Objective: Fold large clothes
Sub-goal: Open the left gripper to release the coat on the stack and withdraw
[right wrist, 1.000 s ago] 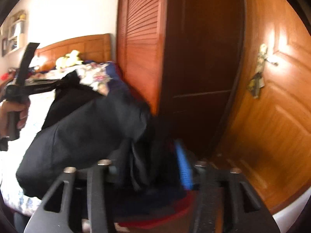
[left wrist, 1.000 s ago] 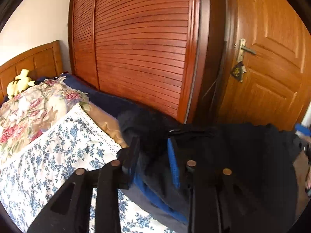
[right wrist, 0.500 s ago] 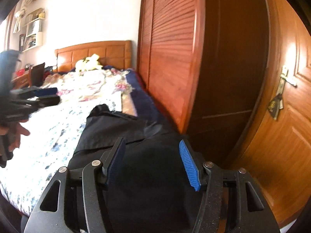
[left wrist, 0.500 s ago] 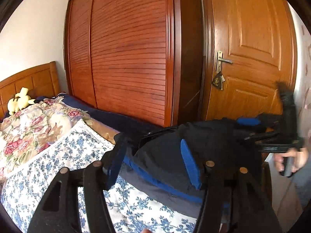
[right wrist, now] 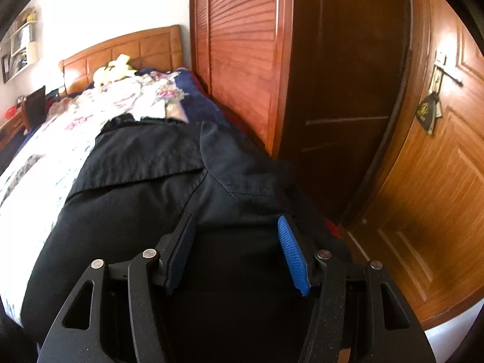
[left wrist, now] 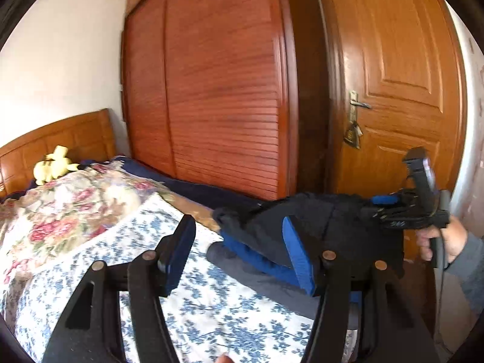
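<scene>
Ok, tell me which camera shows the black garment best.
The right wrist view: the black garment fills the frame, its seams and folded flap clear, lying on the bed. The left wrist view shows only its dark edge beyond the open left gripper.

no readable text, faint scrawl on right tool (left wrist: 402,211)

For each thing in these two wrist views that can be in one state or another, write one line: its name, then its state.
left gripper: open, nothing between its pads
right gripper: open, over the garment, not pinching it
black garment: lying on the bed, partly folded, collar flap turned over
wardrobe sliding doors: shut
room door: shut, keys hanging under the handle
bed: covered with floral spreads
</scene>
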The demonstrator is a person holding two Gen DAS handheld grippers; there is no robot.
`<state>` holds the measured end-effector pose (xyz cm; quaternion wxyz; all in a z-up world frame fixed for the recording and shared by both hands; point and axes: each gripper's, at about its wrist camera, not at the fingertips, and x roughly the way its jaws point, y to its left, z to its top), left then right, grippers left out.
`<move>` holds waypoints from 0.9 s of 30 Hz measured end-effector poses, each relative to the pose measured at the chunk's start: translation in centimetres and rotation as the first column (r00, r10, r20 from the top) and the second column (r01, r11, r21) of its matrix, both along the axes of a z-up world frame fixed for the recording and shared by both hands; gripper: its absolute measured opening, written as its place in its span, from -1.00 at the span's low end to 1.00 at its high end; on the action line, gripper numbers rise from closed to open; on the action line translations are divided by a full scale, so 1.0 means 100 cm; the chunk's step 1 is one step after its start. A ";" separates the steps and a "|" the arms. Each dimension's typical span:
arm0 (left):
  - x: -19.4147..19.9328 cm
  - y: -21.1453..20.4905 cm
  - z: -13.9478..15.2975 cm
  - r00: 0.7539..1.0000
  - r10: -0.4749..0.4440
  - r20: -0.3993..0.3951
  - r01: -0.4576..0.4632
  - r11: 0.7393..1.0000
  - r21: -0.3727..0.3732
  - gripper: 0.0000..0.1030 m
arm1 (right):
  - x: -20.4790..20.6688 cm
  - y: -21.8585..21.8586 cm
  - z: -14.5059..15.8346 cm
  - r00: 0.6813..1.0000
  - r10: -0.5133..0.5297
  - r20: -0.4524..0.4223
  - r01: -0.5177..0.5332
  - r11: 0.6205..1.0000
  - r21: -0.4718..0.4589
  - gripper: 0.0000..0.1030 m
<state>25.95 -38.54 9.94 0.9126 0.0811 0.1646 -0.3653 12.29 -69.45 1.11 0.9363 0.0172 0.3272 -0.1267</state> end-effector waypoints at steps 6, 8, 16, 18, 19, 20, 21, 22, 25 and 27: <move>-0.006 0.030 0.002 0.999 0.051 0.007 -0.051 0.999 0.017 0.15 | -0.029 0.025 0.047 0.991 -0.040 0.127 0.051 0.996 -0.079 0.09; -0.008 0.041 0.000 0.998 0.069 0.013 -0.069 0.997 0.020 0.15 | -0.034 0.040 0.059 0.988 -0.012 0.153 0.026 0.996 -0.087 0.09; -0.026 0.087 -0.024 0.990 0.144 -0.008 -0.143 0.989 0.026 0.15 | -0.029 0.115 0.056 0.973 0.138 0.183 -0.128 0.990 -0.063 0.10; -0.032 0.100 -0.036 0.984 0.174 -0.027 -0.173 0.984 0.037 0.15 | -0.026 0.136 0.046 0.969 0.175 0.177 -0.168 0.984 -0.053 0.10; -0.036 0.107 -0.042 0.981 0.190 -0.034 -0.188 0.981 0.043 0.15 | -0.024 0.146 0.040 0.965 0.195 0.175 -0.190 0.981 -0.042 0.10; -0.039 0.113 -0.047 0.978 0.203 -0.039 -0.201 0.979 0.046 0.15 | -0.022 0.157 0.034 0.961 0.216 0.173 -0.214 0.976 -0.029 0.10; -0.043 0.120 -0.054 0.974 0.220 -0.047 -0.217 0.975 0.051 0.15 | -0.020 0.166 0.029 0.959 0.228 0.170 -0.228 0.973 -0.021 0.10; -0.046 0.127 -0.060 0.971 0.232 -0.052 -0.229 0.972 0.056 0.15 | -0.019 0.176 0.022 0.955 0.244 0.167 -0.246 0.969 -0.012 0.10; -0.058 0.149 -0.079 0.956 0.286 -0.069 -0.281 0.957 0.069 0.15 | -0.015 0.207 0.005 0.944 0.288 0.161 -0.294 0.956 0.010 0.10; -0.067 0.165 -0.095 0.936 0.338 -0.099 -0.332 0.941 0.074 0.15 | -0.014 0.226 -0.005 0.937 0.312 0.158 -0.319 0.948 0.018 0.10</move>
